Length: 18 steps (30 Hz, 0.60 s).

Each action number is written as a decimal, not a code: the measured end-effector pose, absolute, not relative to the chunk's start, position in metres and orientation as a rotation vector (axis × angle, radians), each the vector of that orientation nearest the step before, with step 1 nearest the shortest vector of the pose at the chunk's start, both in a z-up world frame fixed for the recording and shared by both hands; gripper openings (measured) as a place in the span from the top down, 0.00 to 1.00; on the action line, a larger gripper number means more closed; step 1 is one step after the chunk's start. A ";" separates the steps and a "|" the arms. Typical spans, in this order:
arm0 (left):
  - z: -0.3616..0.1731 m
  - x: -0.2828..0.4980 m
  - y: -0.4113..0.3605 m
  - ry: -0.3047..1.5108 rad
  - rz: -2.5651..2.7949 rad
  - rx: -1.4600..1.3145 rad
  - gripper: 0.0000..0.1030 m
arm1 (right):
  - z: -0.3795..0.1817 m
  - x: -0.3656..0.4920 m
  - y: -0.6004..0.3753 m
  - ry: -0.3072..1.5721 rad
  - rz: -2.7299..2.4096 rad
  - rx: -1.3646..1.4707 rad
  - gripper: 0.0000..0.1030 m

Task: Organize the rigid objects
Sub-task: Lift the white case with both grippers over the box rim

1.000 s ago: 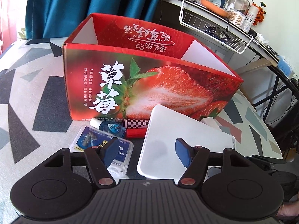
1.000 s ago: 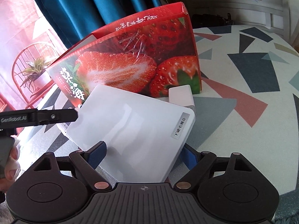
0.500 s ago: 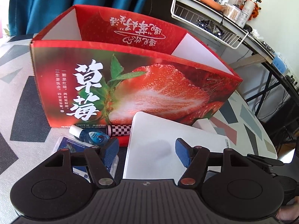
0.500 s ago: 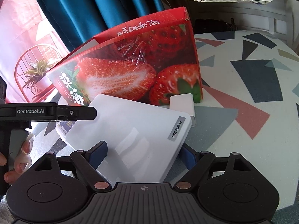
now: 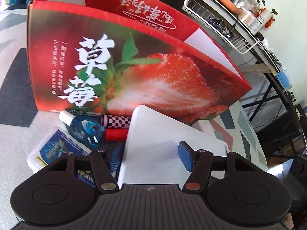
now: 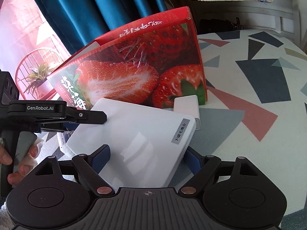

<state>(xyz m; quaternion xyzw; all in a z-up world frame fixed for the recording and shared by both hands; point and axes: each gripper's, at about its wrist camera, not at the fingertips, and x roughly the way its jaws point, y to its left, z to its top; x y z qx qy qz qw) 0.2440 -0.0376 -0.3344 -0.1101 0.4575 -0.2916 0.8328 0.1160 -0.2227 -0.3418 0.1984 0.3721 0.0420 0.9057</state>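
The right gripper clamps the near end of a flat white case lying before the strawberry box; the left gripper, just closing, straddles its left edge. Stiff, smooth, probably light, the case seems best gripped by its edges.

A flat white case with a small grey label leans tilted against the front of an open red strawberry box.

I read big white 草莓 on the strawberry box, "GenRobot.AI" on my left gripper, and a grey label, 下硬毛混合, on the white case.
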 end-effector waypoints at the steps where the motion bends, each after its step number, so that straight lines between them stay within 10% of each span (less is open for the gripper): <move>1: -0.334 0.243 -0.040 0.966 -0.616 -0.226 0.36 | -0.342 0.116 -0.222 0.768 0.086 0.410 0.22; 18: -0.307 0.226 -0.032 0.862 -0.599 -0.206 0.51 | -0.328 0.112 -0.232 0.738 0.024 0.463 0.42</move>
